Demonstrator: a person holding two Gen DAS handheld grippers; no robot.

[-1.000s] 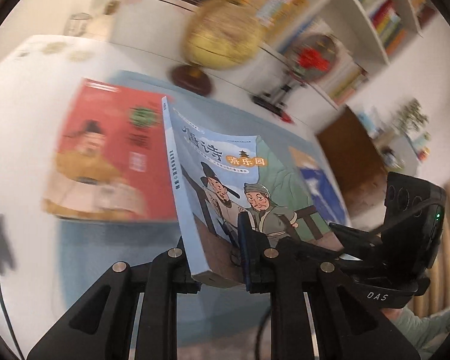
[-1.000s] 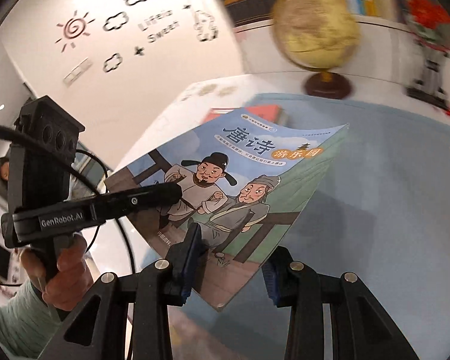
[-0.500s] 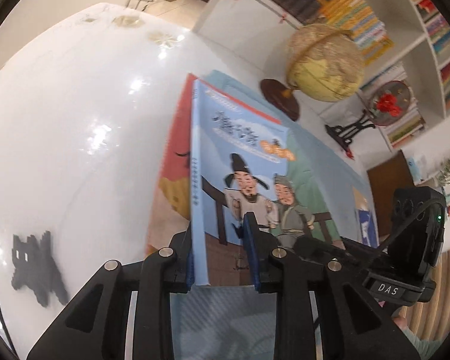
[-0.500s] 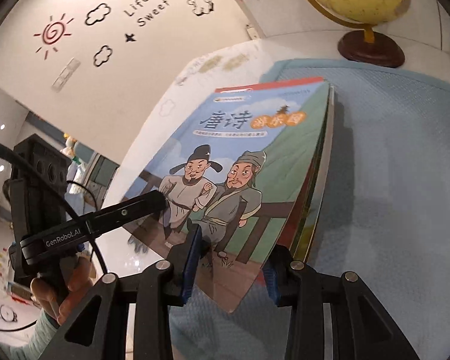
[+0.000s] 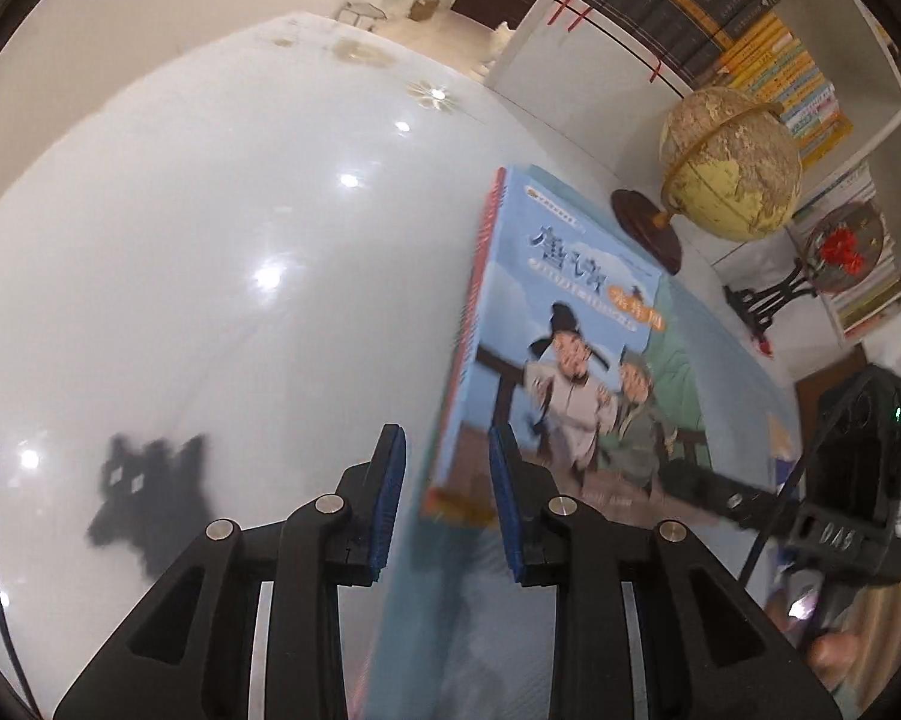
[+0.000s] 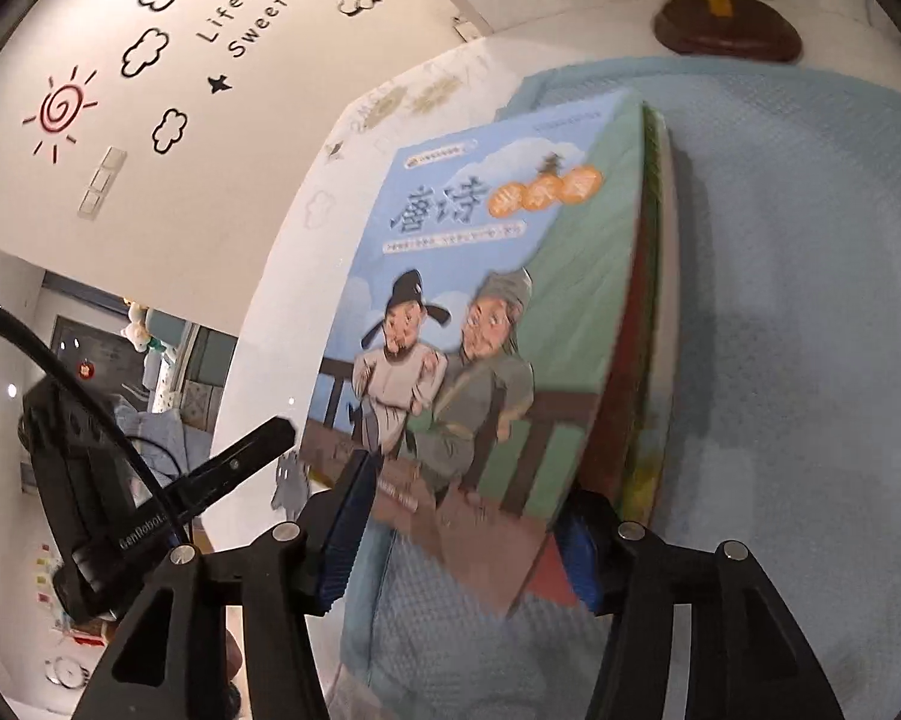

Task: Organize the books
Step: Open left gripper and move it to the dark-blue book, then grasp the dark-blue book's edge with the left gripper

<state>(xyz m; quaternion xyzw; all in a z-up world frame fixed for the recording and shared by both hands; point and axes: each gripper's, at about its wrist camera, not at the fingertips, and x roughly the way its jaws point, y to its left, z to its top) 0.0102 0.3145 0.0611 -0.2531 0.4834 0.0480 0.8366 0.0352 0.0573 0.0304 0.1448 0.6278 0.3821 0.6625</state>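
Though motion blur smears its cover, the blue picture book (image 6: 480, 324) lies on a red book (image 6: 621, 420), mostly hidden beneath it, on the light blue mat (image 6: 780, 360). The right gripper (image 6: 468, 540) is opening, pads straddling the book's near corner. The left gripper (image 5: 444, 504) stands narrowly parted at the spine corner, pads clear.

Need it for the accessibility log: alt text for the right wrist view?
A blue picture book with two cartoon men on its cover lies on a red book on a light blue mat. The right tool, jaws opening, straddles its near corner; a globe's base stands behind.
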